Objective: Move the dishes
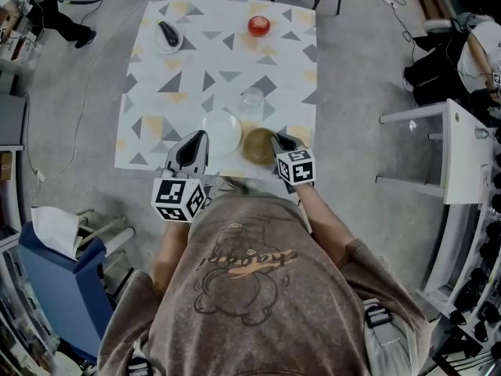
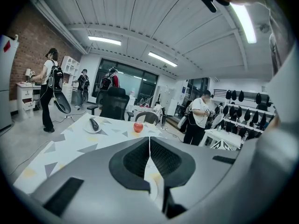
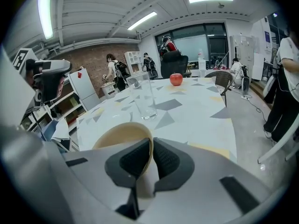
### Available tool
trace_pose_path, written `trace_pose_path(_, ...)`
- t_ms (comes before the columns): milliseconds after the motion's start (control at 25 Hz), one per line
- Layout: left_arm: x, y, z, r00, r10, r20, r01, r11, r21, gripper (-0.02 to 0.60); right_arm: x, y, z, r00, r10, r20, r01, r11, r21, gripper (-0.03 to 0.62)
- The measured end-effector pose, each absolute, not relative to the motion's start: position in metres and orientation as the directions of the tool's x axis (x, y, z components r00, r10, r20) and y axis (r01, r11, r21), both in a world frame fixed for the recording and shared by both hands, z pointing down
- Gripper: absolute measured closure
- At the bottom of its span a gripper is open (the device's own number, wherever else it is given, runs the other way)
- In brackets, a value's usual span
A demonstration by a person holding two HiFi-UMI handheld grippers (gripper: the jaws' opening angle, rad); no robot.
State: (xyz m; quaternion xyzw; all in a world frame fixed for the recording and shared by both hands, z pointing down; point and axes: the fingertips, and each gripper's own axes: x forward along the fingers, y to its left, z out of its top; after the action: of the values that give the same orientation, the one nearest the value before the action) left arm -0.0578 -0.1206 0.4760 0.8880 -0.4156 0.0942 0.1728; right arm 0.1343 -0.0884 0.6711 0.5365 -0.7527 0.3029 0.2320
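Seen from above, a person stands at the near edge of a table (image 1: 192, 73) covered in a white cloth with grey and yellow triangles, holding a gripper in each hand. The right gripper (image 1: 275, 141) has its jaws clenched on the near wall of a tan bowl (image 1: 257, 146), one pad inside the rim and one outside. The bowl sits at the table's front edge. The left gripper (image 1: 200, 139) has its jaws pressed together with only a thin white sliver between them, which looks to be the rim of a white plate (image 1: 223, 131) just left of the bowl and almost touching it. A clear glass (image 1: 251, 99) stands just behind the two dishes, and a red apple (image 1: 259, 26) sits at the far side. Both dishes look rigid, smooth and fairly light, likely ceramic or hard plastic, so they may chip or slip. Held by one wall, the bowl would tend to tip away from the jaws, so a deep, firm bite on the rim seems wise. The shallow plate offers only a thin edge and could slide free. The glass is close enough to be knocked.
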Motion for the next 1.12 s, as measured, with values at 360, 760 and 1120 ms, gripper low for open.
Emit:
trace_pose_path(360, -0.060, -0.121, 0.474, 0.627, -0.716, 0.308, -0.779, -0.585, 0.226, 0.560, 0.131, -0.098, 0.663, -0.316, -0.692, 0.649, -0.948, 0.261, -0.183, 0.497)
trace_pose_path(760, -0.051, -0.121, 0.469, 0.641, -0.710, 0.291, -0.767, -0.599, 0.227, 0.560, 0.137, -0.111, 0.617, -0.333, -0.763, 0.554, -0.943, 0.287, -0.171, 0.453)
trace_pose_path(1120, -0.044, -0.122, 0.461, 0.651, -0.709, 0.272, -0.759, -0.615, 0.215, 0.560, 0.144, -0.114, 0.554, -0.353, -0.832, 0.428, -0.936, 0.318, -0.154, 0.453)
